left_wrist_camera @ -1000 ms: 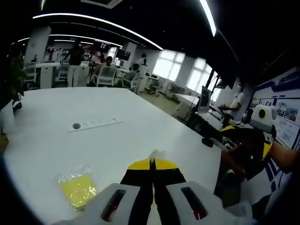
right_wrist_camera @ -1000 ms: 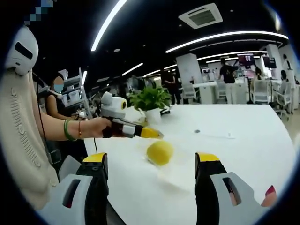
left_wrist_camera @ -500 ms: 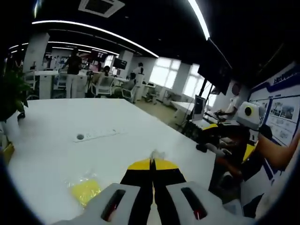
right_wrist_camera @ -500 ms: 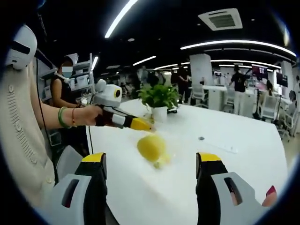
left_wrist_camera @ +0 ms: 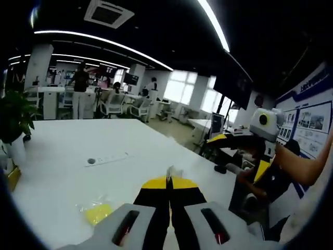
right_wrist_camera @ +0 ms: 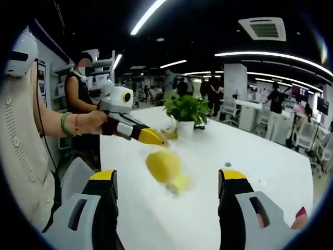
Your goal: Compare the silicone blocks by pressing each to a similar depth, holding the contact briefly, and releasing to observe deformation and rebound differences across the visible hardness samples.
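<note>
In the right gripper view a rounded yellow silicone block (right_wrist_camera: 163, 165) hangs in a clear bag just under the tip of my left gripper (right_wrist_camera: 156, 139), above the white table (right_wrist_camera: 260, 208). A smaller yellow piece (right_wrist_camera: 180, 183) lies below it. My right gripper (right_wrist_camera: 167, 177) stands open, level with the hanging block and short of it. In the left gripper view my left gripper (left_wrist_camera: 168, 182) is shut, with a scrap of clear bag (left_wrist_camera: 172, 171) at its tips. A yellow block in a bag (left_wrist_camera: 97, 212) lies on the table to the lower left. My right gripper (left_wrist_camera: 217, 138) is raised at the right.
A potted plant (right_wrist_camera: 188, 112) stands on the table behind the blocks, and a socket strip (left_wrist_camera: 106, 158) is set in the tabletop. The table's edge (left_wrist_camera: 229, 177) runs on the right. One person stands close by (right_wrist_camera: 83, 88); others sit at far desks.
My left gripper has lifted the bagged block higher off the table and stayed shut. The right gripper has risen too and stays open. Both views have shifted with the hands.
</note>
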A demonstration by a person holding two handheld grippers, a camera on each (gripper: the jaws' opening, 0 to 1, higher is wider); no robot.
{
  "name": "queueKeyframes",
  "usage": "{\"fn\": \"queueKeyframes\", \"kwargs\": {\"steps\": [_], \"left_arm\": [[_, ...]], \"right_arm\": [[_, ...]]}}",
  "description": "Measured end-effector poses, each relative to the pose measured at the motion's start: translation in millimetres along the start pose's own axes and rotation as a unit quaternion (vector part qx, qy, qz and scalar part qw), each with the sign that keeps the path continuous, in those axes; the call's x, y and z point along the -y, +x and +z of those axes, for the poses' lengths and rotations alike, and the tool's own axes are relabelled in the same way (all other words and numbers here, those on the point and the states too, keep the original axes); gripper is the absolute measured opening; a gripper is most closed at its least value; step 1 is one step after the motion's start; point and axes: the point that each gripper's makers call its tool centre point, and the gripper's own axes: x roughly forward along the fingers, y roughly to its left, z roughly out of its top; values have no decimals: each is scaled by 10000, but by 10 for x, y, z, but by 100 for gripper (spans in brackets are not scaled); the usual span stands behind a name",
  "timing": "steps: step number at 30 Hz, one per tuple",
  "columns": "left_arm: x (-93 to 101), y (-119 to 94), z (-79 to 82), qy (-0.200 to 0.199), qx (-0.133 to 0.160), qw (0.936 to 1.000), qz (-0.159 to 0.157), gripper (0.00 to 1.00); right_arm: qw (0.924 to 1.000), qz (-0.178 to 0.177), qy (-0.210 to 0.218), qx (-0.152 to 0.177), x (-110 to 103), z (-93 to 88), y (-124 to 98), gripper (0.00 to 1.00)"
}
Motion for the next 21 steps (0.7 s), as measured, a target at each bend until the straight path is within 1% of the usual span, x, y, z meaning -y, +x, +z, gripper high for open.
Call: {"fn": "queueKeyframes", "kwargs": {"steps": [6,10,21], "left_arm": [[50,-71,24,87,0,10000,-26,0],[59,-119,49,131,4,9999,-34,0],[50,-142,128,254,-48,9996,-124,0]], "right_arm": [[9997,170,-182,-44,-34,110,108,74],[9990,303,-305,-125,-59,149,197,74],[9948,714,-535,-501,-101,122,489,74]]}}
